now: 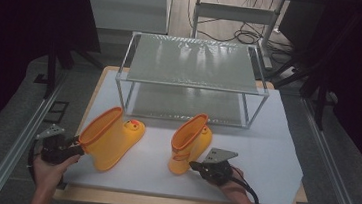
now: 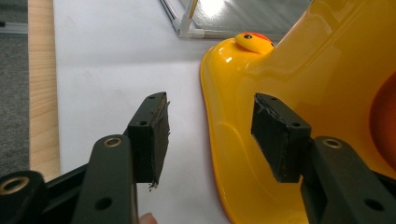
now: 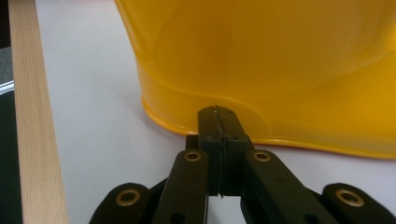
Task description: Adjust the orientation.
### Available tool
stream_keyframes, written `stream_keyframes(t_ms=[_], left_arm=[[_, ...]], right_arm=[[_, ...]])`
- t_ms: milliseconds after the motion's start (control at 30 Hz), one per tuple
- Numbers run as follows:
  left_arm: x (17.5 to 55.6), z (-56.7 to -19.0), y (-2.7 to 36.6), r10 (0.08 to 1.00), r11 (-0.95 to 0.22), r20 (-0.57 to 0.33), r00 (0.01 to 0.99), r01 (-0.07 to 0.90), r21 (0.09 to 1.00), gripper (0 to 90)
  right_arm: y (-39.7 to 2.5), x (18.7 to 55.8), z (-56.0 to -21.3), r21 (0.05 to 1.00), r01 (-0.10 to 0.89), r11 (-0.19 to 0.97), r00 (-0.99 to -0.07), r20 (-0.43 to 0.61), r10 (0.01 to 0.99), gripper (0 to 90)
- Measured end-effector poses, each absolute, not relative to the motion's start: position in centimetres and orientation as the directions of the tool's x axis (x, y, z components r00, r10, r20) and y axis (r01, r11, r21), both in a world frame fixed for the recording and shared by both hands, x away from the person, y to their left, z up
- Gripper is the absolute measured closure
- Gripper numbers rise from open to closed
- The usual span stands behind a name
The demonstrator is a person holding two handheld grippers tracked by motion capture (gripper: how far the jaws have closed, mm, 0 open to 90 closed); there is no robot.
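Two forearms are coming in from the bottom of the high view, each hand gripping a gripper. The left gripper [image 1: 75, 148] is sitting at the table's near left edge, its tips right at the open top of the left boot [image 1: 110, 138] — a yellow rubber boot lying on its side on the white mat [image 1: 264, 155], toe pointing away toward the rack [image 1: 191, 78]. The right gripper [image 1: 194, 165] is sitting near the front middle of the mat, its tips touching the base of the right boot [image 1: 190, 143], which is standing upright just in front of the rack. The two boots are lying well apart. The rack, a two-tier metal frame with grey shelves, is standing at the back of the mat.

In the left gripper view, the left gripper [image 2: 210, 140] is holding its jaws spread wide. The right-hand pad [image 2: 278, 137] is lying against the left boot [image 2: 327, 93], the other pad is hanging over the bare mat [image 2: 107, 60], and nothing is pinched between them. A rack [image 2: 187, 23] corner is showing beyond the toe.

In the right gripper view, the right gripper [image 3: 218, 122] is keeping its jaws pressed together — the tips are meeting at the sole rim of the right boot [image 3: 261, 51], with nothing visibly held between them. The wooden table edge [image 3: 32, 130] is running down the left side.
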State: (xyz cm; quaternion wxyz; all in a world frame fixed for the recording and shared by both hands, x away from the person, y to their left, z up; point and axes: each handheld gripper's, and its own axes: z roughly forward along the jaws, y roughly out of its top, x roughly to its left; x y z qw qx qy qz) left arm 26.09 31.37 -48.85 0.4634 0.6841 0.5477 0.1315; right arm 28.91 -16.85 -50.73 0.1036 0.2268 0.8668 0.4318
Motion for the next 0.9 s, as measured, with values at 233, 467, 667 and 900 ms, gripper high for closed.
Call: stream_keyframes(t_ms=[233, 467, 667, 900], left_arm=[[26.1, -48.9, 31.4, 0.87, 0.029, -0.329, 0.368, 0.628, 0.778, 46.6], [26.0, -48.7, 31.5, 0.869, 0.033, -0.331, 0.367, 0.625, 0.78, 46.5], [26.0, -48.4, 31.5, 0.869, 0.035, -0.331, 0.368, 0.621, 0.783, 46.3], [25.9, -48.3, 31.5, 0.867, 0.033, -0.333, 0.371, 0.623, 0.781, 46.3]], right_arm=[[-18.2, 28.8, -50.1, 0.816, 0.301, 0.494, -0.85, -0.005, 0.527, 82.2], [-22.5, 28.8, -49.7, 0.839, 0.364, 0.405, -0.763, 0.019, 0.646, 52.6], [-25.1, 29.1, -49.4, 0.858, 0.397, 0.327, -0.7, 0.052, 0.712, 44.5], [-26.2, 29.2, -49.5, 0.858, 0.422, 0.292, -0.664, 0.074, 0.744, 42.8]])
